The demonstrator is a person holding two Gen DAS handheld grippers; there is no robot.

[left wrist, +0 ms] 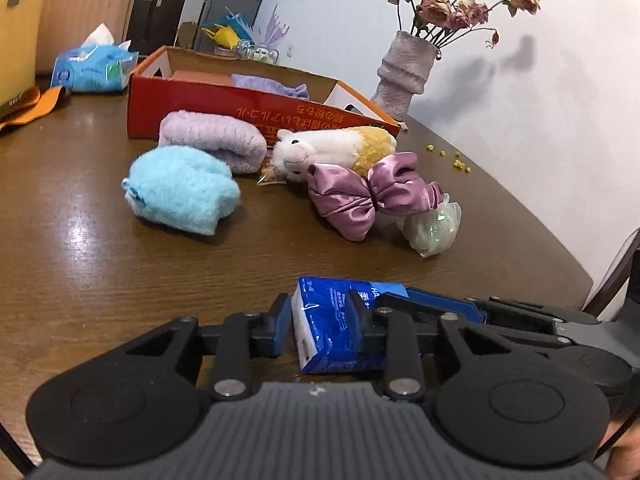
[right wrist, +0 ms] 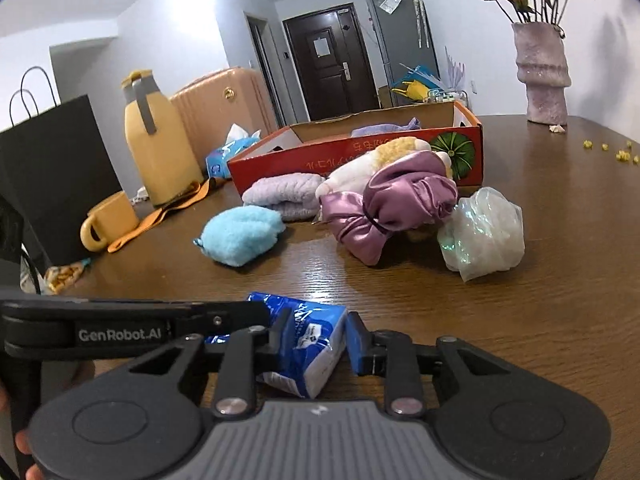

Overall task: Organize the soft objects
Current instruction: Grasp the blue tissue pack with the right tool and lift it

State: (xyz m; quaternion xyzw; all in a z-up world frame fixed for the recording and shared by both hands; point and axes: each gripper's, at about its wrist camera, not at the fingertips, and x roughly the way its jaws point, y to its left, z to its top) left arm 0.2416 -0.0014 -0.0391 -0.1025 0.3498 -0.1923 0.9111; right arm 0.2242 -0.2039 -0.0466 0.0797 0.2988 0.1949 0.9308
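One blue tissue pack (left wrist: 332, 324) lies nearest on the table (left wrist: 100, 280), with the left gripper (left wrist: 320, 330) and the right gripper (right wrist: 310, 340) both clamped on it. Beyond lie two rolled towels, blue (left wrist: 180, 188) and lilac (left wrist: 212, 140), one plush toy (left wrist: 332, 150), one satin bow (left wrist: 364, 194), one plastic bag (left wrist: 434, 226). Farthest, one red box (left wrist: 248, 104) holds a purple cloth (left wrist: 272, 84).

Glossy wood table (left wrist: 100, 264); shiny satin bow (left wrist: 360, 196)

Right gripper (right wrist: 310, 340) closed on blue tissue pack (right wrist: 304, 344), left gripper (right wrist: 240, 314) reaching in from left, purple satin bow (right wrist: 392, 212), blue fluffy cloth (right wrist: 240, 236), red cardboard box (right wrist: 360, 152) behind, wooden table (right wrist: 520, 320).
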